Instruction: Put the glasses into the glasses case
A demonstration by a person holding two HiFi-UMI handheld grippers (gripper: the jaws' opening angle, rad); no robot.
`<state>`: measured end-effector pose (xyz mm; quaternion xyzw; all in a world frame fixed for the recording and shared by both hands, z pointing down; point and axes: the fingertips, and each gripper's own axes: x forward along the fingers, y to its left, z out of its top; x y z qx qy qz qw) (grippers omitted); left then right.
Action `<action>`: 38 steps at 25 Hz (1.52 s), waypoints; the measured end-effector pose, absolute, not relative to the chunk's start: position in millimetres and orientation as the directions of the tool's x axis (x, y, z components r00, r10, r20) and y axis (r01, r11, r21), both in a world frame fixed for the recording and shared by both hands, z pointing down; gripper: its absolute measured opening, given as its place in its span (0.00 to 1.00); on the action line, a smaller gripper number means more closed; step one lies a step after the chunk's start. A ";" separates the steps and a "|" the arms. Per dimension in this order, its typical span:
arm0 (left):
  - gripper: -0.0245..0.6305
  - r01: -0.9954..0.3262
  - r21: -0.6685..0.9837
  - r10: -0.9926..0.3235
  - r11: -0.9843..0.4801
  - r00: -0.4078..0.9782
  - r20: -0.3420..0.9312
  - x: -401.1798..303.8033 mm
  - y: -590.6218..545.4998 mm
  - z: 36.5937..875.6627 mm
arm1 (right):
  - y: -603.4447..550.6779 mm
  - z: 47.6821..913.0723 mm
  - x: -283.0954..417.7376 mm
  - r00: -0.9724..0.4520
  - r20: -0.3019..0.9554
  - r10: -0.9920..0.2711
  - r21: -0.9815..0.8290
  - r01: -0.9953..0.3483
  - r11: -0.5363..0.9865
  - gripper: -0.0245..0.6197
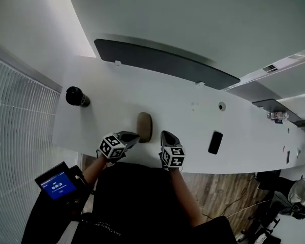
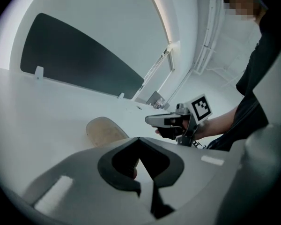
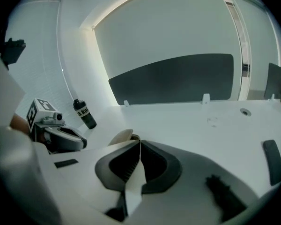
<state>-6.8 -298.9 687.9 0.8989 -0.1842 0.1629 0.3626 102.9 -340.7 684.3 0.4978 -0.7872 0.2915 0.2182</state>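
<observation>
The glasses case [image 1: 144,127], one tan oval, lies near the near edge of the table [image 1: 183,111] and looks closed. No glasses show, so they are probably inside. The left gripper [image 1: 133,136] and right gripper [image 1: 167,135] sit just beside it on either side, each clenched on nothing. Lifting clear should go straight up, so the case is not nudged toward the edge. Count: one case, two grippers, one dark bottle [image 1: 77,96] near the left end, one black slab [image 1: 215,142] toward the right.
</observation>
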 end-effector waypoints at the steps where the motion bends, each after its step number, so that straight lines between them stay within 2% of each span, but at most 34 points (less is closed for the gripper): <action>1: 0.05 -0.462 0.589 -0.247 -0.663 0.878 0.411 -12.1 -298.7 679.3 | -335.0 684.3 113.5 -0.406 0.630 -0.662 -0.253 -0.913 0.320 0.05; 7: 0.05 -0.570 0.540 -0.470 -0.619 0.820 0.327 -8.3 -293.0 630.9 | -288.4 688.2 190.0 -0.391 0.658 -0.644 -0.267 -0.920 0.286 0.05; 10: 0.05 -0.599 0.498 -0.495 -0.627 0.800 0.340 -10.2 -303.4 629.8 | -285.1 693.2 181.3 -0.398 0.654 -0.643 -0.250 -0.917 0.312 0.05; 14: 0.05 -0.634 0.484 -0.532 -0.603 0.772 0.349 -11.1 -314.1 628.1 | -288.4 688.4 147.6 -0.480 0.627 -0.614 -0.236 -0.868 0.437 0.05; 21: 0.05 -0.649 0.492 -0.548 -0.580 0.758 0.354 -12.1 -314.5 629.9 | -286.4 681.8 115.3 -0.579 0.607 -0.544 -0.232 -0.784 0.576 0.05; 38: 0.05 -0.637 0.491 -0.507 -0.594 0.771 0.386 -2.4 -303.0 641.4 | -287.8 693.3 111.0 -0.589 0.625 -0.512 -0.228 -0.766 0.602 0.05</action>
